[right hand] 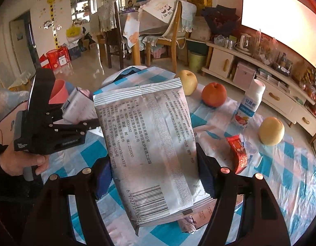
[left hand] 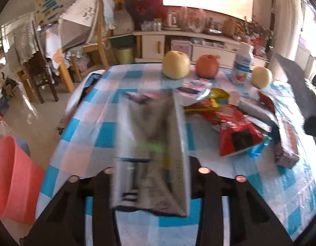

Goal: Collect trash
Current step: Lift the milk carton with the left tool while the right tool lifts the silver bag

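My right gripper points forward and down over the worktop, its jaws set fairly wide and pressed on both sides of a silver pack. The pack stands nearly upright between them, printed back and barcode facing my camera, its top edge tilted away toward the far end of the worktop. A second thin packet shows just under its lower edge; I cannot tell whether that one is gripped too.

My left gripper also tips downward. A grey, blurred packet lies between its jaws, which stand about half open; the blur keeps me from telling whether the pads press on it. In the right view that gripper sits to the left of my pack, held from below by a hand wrapped round the grip, with the packet sticking out past its tips.

More wrappers lie on the checked cloth: a red bag, a gold-and-red wrapper and a silver sachet. Beyond them stand two pears, a red apple and a white bottle. A pink bin sits on the floor beside the left edge of the worktop.
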The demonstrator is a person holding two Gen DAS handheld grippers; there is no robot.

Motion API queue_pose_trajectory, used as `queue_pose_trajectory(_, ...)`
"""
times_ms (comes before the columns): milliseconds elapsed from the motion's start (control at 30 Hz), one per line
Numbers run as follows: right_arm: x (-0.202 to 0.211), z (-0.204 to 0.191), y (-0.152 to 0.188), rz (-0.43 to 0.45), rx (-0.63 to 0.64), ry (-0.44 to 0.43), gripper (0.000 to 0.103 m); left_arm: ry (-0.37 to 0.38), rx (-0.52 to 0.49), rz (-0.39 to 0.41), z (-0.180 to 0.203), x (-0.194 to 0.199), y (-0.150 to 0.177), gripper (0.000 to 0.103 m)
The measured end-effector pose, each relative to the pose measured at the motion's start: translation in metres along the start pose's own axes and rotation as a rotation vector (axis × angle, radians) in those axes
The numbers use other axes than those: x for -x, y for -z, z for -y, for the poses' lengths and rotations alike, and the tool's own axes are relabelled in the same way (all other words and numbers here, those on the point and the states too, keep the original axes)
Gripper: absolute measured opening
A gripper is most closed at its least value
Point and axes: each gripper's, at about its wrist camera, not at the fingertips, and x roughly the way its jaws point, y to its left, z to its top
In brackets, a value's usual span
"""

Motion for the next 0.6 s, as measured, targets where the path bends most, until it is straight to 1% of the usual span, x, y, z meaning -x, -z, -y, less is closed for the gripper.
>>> queue_pose_trajectory(33,-0.001,0.002,0.003,0.008,-0.012,-0.005,0.072,-0.015,0.005,-0.014,-0.001,-0.007,0.001,0.078)
queue_pose_trajectory(67,-0.002,0.005,0.006,0.014,-0.023,-0.011,0.072,-0.006,0.006,-0.027,-0.002,-0.013,0.002,0.085)
queue_pose_trajectory(133,-0.007,0.009,0.011,0.014,-0.034,-0.016,0.072,0.017,0.005,-0.045,0.001,-0.021,0.002,0.09)
queue_pose_trajectory(167,-0.01,0.013,0.014,0.013,-0.041,-0.019,0.072,0.019,0.001,-0.053,0.002,-0.025,0.002,0.092)
queue_pose_trajectory(200,-0.011,0.016,0.016,0.013,-0.049,-0.021,0.072,0.003,-0.007,-0.064,0.005,-0.03,0.002,0.093)
queue_pose_trajectory(300,-0.013,0.02,0.017,0.011,-0.058,-0.036,0.072,-0.027,-0.011,-0.081,0.007,-0.043,-0.001,0.094)
queue_pose_trajectory(367,-0.013,0.021,0.017,0.014,-0.05,-0.039,0.072,-0.018,0.012,-0.108,0.004,-0.05,-0.004,0.094)
queue_pose_trajectory(600,-0.013,0.019,0.018,0.016,-0.045,-0.06,0.072,0.018,0.118,-0.132,-0.018,-0.054,-0.007,0.094)
